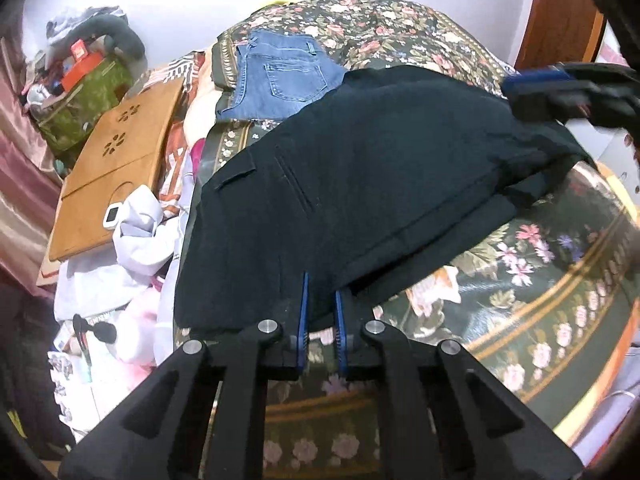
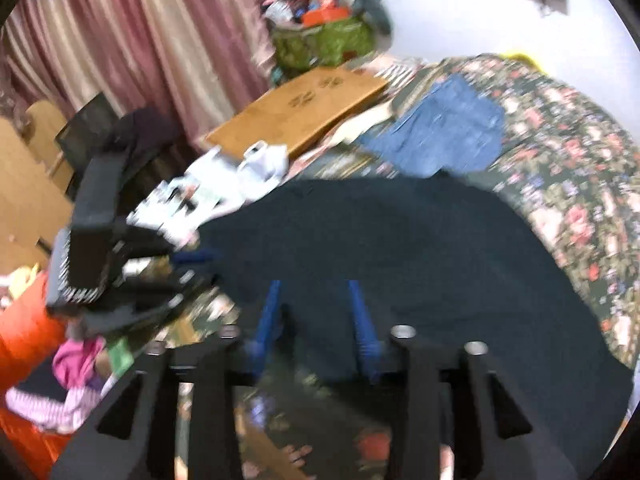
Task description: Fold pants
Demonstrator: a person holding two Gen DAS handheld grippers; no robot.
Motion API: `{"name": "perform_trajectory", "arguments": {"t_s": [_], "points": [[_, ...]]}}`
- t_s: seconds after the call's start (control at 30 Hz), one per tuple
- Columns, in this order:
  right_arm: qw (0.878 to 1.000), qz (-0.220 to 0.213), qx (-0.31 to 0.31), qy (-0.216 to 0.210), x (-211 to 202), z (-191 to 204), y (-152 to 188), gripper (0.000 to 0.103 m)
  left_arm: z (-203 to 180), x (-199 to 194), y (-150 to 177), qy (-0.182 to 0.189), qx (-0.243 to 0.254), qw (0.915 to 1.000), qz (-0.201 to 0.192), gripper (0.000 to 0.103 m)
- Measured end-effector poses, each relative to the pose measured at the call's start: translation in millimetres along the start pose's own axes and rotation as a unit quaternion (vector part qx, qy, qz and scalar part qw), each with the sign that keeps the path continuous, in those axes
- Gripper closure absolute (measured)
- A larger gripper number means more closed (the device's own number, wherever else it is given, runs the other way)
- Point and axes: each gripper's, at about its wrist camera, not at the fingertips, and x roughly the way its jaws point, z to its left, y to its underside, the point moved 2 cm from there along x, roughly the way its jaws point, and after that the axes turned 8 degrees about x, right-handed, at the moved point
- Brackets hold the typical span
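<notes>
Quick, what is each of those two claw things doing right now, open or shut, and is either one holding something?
Left gripper: shut on the near edge of the black pants.
Right gripper: jaws apart over the black pants; the picture is blurred, no grip shows.

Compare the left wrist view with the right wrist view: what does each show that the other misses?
Only the left wrist view shows the left claw pinching the near edge of the dark pants, plus the jeans' back pocket in sharp detail. Only the right wrist view, which is blurred, shows the pink curtain and the right claw with its jaws apart over the pants. Both show the dark pants, jeans, wooden board and floral bedspread.
</notes>
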Motion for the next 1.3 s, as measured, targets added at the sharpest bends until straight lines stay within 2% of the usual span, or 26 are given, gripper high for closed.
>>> {"name": "perform_trajectory", "arguments": {"t_s": [0.1, 0.17, 0.27, 0.3, 0.33, 0.37, 0.4, 0.47, 0.6, 0.8, 0.9, 0.97, 1.03, 1.1, 1.2, 1.3], "points": [[0.999, -0.018, 0.024, 0.039, 5.0, -19.9, -8.9, 0.052, 3.0, -9.2, 2.5, 0.0, -0.008, 1.0, -0.003, 0.09], [0.996, -0.004, 0.05, 0.076, 17.1, -40.7, -8.9, 0.052, 6.2, -19.2, 3.2, -0.008, -0.012, 0.9999, -0.007, 0.088], [0.992, 0.032, 0.076, 0.095, 30.5, -65.5, 6.2, 0.052, 13.7, -32.6, 0.0, -0.021, -0.027, 0.9992, -0.02, 0.079], [0.992, 0.034, 0.084, 0.089, 29.4, -72.4, 13.7, 0.05, 18.7, -36.2, -3.9, -0.024, -0.036, 0.9987, -0.028, 0.065], [0.992, 0.028, 0.091, 0.082, 24.5, -74.2, 18.0, 0.048, 24.9, -38.1, -9.3, -0.029, -0.047, 0.9979, -0.035, 0.045], [0.992, 0.028, 0.099, 0.078, 19.4, -77.7, 22.1, 0.047, 30.6, -39.1, -15.3, -0.033, -0.058, 0.9968, -0.045, 0.039], [0.991, 0.029, 0.108, 0.075, 14.4, -80.7, 27.0, 0.047, 35.7, -39.2, -21.5, -0.036, -0.069, 0.9956, -0.053, 0.036], [0.99, 0.025, 0.118, 0.072, 2.3, -86.7, 37.7, 0.047, 45.7, -32.7, -35.1, -0.032, -0.087, 0.9943, -0.052, 0.036], [0.988, 0.012, 0.139, 0.071, -25.2, -98.5, 58.3, 0.047, 56.5, -1.0, -55.1, -0.01, -0.123, 0.992, -0.026, 0.036], [0.975, -0.035, 0.208, 0.074, -72.6, -127.8, 82.2, 0.047, 30.6, 47.6, -43.6, 0.008, -0.094, 0.9938, 0.059, 0.036], [0.961, -0.058, 0.25, 0.099, -98.0, -151.5, 102.3, 0.042, 23.8, 42.9, -36.7, -0.003, -0.086, 0.9941, 0.066, 0.034], [0.951, -0.069, 0.27, 0.133, -113.5, -168.9, 116.9, 0.035, 21.3, 36.6, -35.8, -0.007, -0.074, 0.9948, 0.069, 0.034], [0.938, -0.081, 0.295, 0.164, -127.9, -188.1, 134.3, 0.032, 18.1, 29.8, -38.4, -0.017, -0.064, 0.9952, 0.071, 0.034], [0.922, -0.087, 0.334, 0.172, -136.9, -207.6, 152.9, 0.032, 16.7, 24.7, -44.9, -0.019, -0.068, 0.9951, 0.068, 0.033], [0.899, -0.094, 0.392, 0.17, -142.9, -231.2, 179.0, 0.032, 13.7, 18.6, -63.2, -0.006, -0.088, 0.9949, 0.048, 0.023], [0.883, -0.095, 0.426, 0.173, -142.7, -245.1, 195.2, 0.032, 0.2, 21.8, -87.7, 0.008, -0.089, 0.9954, 0.034, 0.021]]}}
